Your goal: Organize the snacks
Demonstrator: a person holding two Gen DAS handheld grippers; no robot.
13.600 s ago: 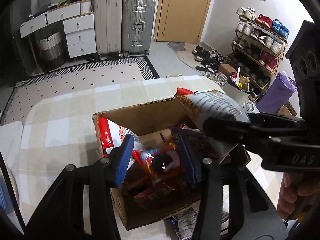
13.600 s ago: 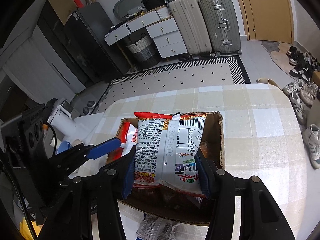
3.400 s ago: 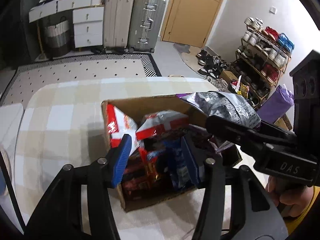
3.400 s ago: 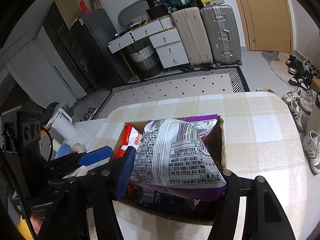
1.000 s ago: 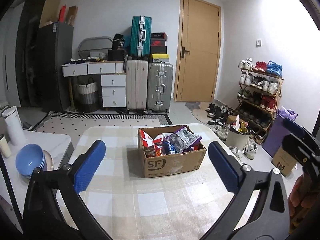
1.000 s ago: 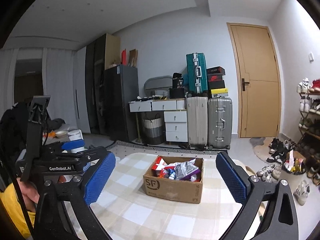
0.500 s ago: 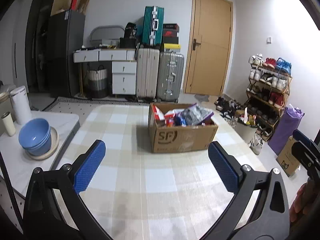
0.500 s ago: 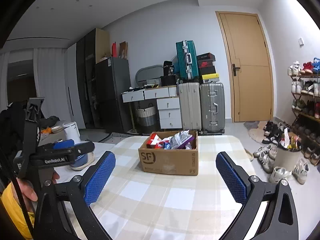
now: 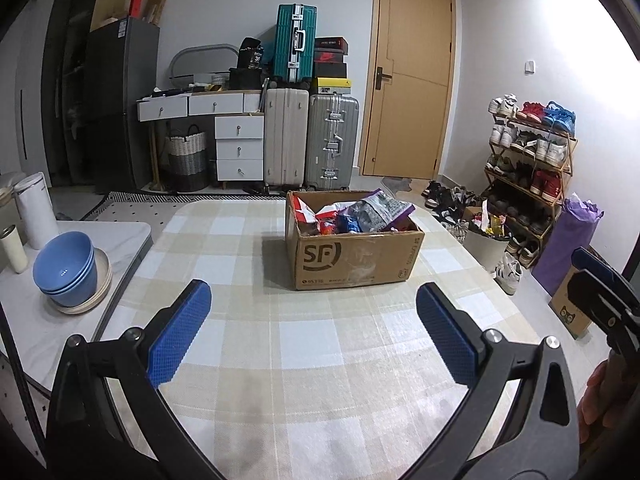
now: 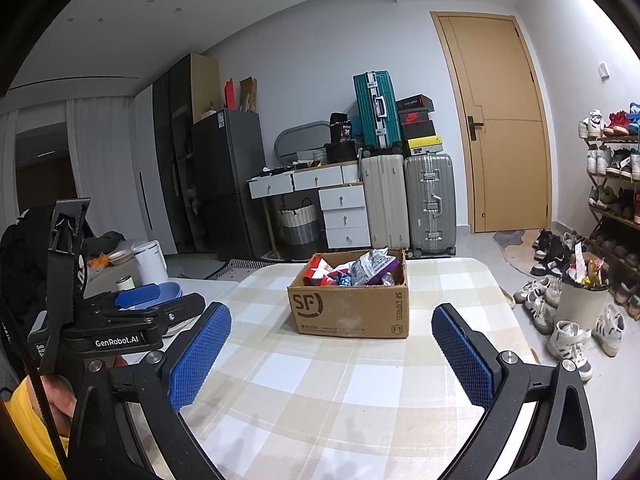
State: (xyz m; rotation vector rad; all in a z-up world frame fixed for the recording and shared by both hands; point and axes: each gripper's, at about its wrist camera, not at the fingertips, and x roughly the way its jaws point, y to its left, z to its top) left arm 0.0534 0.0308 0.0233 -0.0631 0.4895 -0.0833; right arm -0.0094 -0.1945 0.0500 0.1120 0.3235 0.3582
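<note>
A brown cardboard box [image 9: 354, 256] marked SF stands on the checked tablecloth [image 9: 304, 344], filled with snack packets; a purple-edged silver bag [image 9: 378, 210] lies on top. In the right wrist view the same cardboard box [image 10: 348, 308] sits mid-table with the snack packets [image 10: 354, 270] inside. My left gripper [image 9: 314, 334] is open and holds nothing, well back from the box. My right gripper [image 10: 330, 354] is open too, also short of the box. The left gripper's body [image 10: 120, 320] shows at the left of the right wrist view.
Blue bowls [image 9: 66, 270] on a plate and white cups stand on a white side table [image 9: 52, 316] to the left. Suitcases [image 9: 310, 140], drawers and a door lie beyond the table. A shoe rack [image 9: 528, 160] and a bin [image 10: 580, 302] stand on the right.
Both grippers have released the snack bags into the box and pulled far back from it. In the last half second the views shifted only slightly.
</note>
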